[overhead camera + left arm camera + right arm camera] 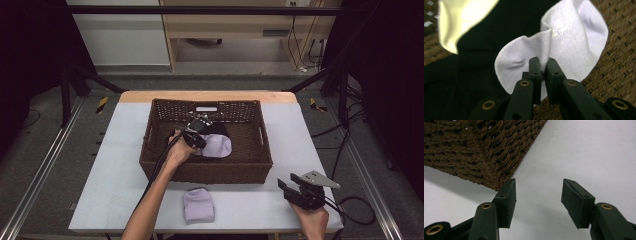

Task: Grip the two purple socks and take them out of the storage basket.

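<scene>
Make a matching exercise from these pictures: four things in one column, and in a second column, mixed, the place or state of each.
Things:
1. left gripper
2. right gripper
3. folded lilac cloth
4. brown woven basket

Places or states:
A. lies on the table in front of the basket
B. jaws apart, nothing between them
C. stands in the middle of the table
D. pinches a fold of the lilac cloth in the basket

Pairs: 1-D, 2-B, 3-A, 4-C

Left tongs (pixel 543 65) clamped, right tongs (pixel 538 195) agape
</scene>
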Available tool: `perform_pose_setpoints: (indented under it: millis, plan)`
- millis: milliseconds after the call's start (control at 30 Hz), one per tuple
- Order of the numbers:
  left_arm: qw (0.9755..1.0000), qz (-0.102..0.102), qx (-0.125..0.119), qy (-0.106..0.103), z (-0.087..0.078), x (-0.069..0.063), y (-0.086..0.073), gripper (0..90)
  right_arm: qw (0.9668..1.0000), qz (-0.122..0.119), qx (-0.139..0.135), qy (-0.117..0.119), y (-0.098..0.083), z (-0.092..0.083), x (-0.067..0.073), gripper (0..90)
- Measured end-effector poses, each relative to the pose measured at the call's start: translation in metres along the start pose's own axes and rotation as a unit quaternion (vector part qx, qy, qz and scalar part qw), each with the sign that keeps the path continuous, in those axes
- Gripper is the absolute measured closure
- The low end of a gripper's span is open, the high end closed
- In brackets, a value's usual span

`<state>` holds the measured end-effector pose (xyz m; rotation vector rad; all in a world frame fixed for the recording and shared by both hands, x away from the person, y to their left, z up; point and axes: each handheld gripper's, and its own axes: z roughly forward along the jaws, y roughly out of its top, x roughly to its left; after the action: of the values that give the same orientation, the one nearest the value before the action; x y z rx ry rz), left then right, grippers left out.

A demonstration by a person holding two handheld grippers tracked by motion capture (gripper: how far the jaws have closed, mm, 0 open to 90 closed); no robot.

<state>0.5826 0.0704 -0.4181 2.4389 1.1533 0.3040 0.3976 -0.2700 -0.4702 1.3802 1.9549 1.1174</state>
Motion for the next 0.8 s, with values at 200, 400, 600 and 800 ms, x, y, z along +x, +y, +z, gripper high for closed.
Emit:
perform_pose_setpoints:
  millis: [200, 400, 600, 800]
  plan:
    - [0.9980, -0.013, -0.061, -0.003, -0.011, 0.002, -0.002, 83.8, 1.0000, 0.003, 0.001, 0.001, 0.000, 0.000, 0.000, 45.4]
    - [0.9895, -0.022, -0.142, -0.005, -0.027, 0.003, -0.005, 83.9, 1.0000, 0.000, -0.001, 0.000, 0.000, 0.000, 0.000, 45.3]
    - [0.9728, -0.046, -0.227, -0.007, -0.051, 0.008, -0.007, 84.0, 1.0000, -0.002, 0.001, -0.002, 0.000, 0.000, 0.000, 45.0]
    - [0.9608, -0.043, -0.274, -0.010, -0.077, 0.006, -0.014, 83.9, 1.0000, -0.001, 0.000, -0.001, 0.000, 0.001, 0.000, 45.0]
